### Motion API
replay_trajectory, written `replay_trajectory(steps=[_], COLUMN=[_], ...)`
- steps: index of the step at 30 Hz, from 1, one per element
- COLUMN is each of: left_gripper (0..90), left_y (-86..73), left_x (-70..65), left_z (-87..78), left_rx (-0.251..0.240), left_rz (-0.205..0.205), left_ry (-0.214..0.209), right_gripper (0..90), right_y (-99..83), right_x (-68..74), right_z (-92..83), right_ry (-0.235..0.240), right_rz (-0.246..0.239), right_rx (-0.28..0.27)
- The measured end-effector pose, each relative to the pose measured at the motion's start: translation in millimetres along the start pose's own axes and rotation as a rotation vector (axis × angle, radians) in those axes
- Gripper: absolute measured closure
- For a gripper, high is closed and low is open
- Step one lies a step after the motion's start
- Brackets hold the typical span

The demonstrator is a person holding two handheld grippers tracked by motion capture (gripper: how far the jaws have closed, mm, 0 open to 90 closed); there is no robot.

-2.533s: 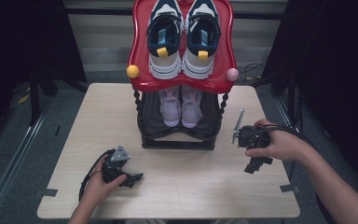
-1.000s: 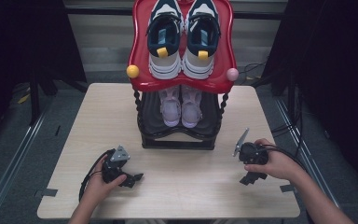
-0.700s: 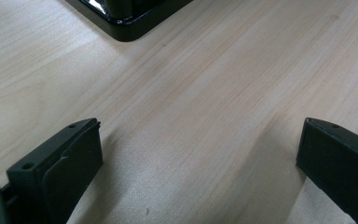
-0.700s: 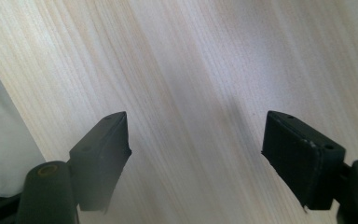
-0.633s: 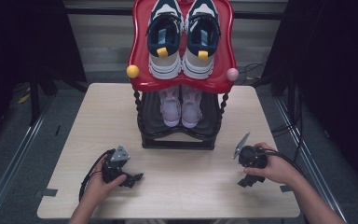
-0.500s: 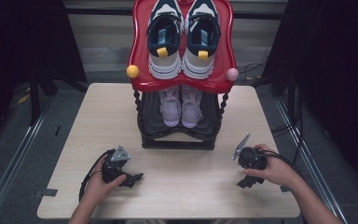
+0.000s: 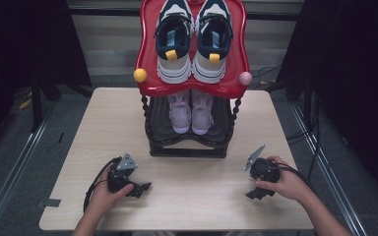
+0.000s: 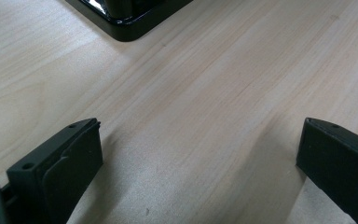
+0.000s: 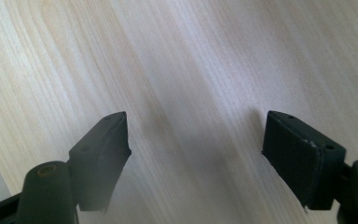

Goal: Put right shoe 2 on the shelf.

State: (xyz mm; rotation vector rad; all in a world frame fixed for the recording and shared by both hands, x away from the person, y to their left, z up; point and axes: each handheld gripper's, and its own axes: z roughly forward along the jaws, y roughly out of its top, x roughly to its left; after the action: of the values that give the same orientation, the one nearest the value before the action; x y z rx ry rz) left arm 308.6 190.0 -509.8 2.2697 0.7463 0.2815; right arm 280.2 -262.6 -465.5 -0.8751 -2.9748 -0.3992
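A two-tier shoe rack stands at the table's far middle. Its red top shelf (image 7: 147, 59) carries a pair of navy-and-white sneakers (image 7: 192, 39). A pair of pale pink shoes (image 7: 192, 110) sits on the black lower shelf (image 7: 187, 147). My left gripper (image 7: 140, 189) rests low over the wood at the front left, jaws wide apart and empty (image 8: 198, 154); the rack's black base corner (image 8: 126, 18) lies ahead of it. At the front right, my right gripper (image 7: 256, 193) hovers just above bare wood, open with nothing between its jaws (image 9: 196, 140).
The light wooden table (image 7: 103, 128) has its edges close to both hands. A yellow knob (image 7: 140, 75) and a pink knob (image 7: 245, 78) stick out from the red shelf's corners. Cables (image 7: 307, 137) trail off the right side. Dark floor surrounds the table.
My right gripper has sunk toward the tabletop and drifted slightly nearer the front edge. The left gripper and the shoes have stayed put.
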Motion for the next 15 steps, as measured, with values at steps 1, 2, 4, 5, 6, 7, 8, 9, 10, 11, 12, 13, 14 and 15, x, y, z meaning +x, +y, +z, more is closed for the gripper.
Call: replay_trajectory(steps=[1, 2, 4, 5, 6, 7, 8, 9, 10, 11, 12, 13, 14, 15], left_gripper=[0.0, 0.0, 0.0, 0.0, 0.0, 0.0, 0.0, 0.0, 0.0, 0.0, 0.0, 0.0, 0.0, 0.0], left_y=[0.0, 0.0, 0.0, 0.0, 0.0, 0.0, 0.0, 0.0, 0.0, 0.0, 0.0, 0.0, 0.0, 0.0], left_x=[0.0, 0.0, 0.0, 0.0, 0.0, 0.0, 0.0, 0.0, 0.0, 0.0, 0.0, 0.0, 0.0, 0.0], left_z=[0.0, 0.0, 0.0, 0.0, 0.0, 0.0, 0.0, 0.0, 0.0, 0.0, 0.0, 0.0, 0.0, 0.0], left_rx=[0.000, 0.000, 0.000, 0.000, 0.000, 0.000, 0.000, 0.000, 0.000, 0.000, 0.000, 0.000, 0.000, 0.000], left_rz=[0.000, 0.000, 0.000, 0.000, 0.000, 0.000, 0.000, 0.000, 0.000, 0.001, 0.000, 0.001, 0.000, 0.000], left_ry=[0.000, 0.000, 0.000, 0.000, 0.000, 0.000, 0.000, 0.000, 0.000, 0.000, 0.000, 0.000, 0.000, 0.000], right_gripper=[22.1, 22.1, 22.1, 22.1, 22.1, 22.0, 21.4, 21.0, 21.1, 21.1, 21.1, 20.6, 19.8, 19.3], right_y=[-0.9, -1.2, -2.4, -3.3, -3.7, -4.0, -5.0, -5.4, -5.9, -6.5, -7.3, -8.1, -9.2, -9.9], right_x=[-0.2, 0.4, -0.5, -0.1, 0.1, 1.0, 1.3, 2.2, 2.4, 1.2, 1.1, 0.4, 1.1, 1.2], right_z=[1.5, 2.1, 4.6, 5.7, 6.3, 7.4, 8.7, 9.2, 9.7, 9.9, 10.3, 11.2, 11.7, 12.1], right_ry=[0.002, -0.001, -0.003, -0.009, -0.008, -0.003, -0.005, -0.012, -0.005, -0.009, -0.015, -0.026, -0.026, -0.032], right_rz=[0.002, 0.010, 0.003, 0.009, 0.009, 0.021, 0.023, 0.031, 0.035, 0.022, 0.022, 0.001, 0.009, 0.014], right_rx=[-0.006, -0.009, -0.031, -0.041, -0.046, -0.055, -0.056, -0.061, -0.076, -0.089, -0.101, -0.116, -0.122, -0.133])
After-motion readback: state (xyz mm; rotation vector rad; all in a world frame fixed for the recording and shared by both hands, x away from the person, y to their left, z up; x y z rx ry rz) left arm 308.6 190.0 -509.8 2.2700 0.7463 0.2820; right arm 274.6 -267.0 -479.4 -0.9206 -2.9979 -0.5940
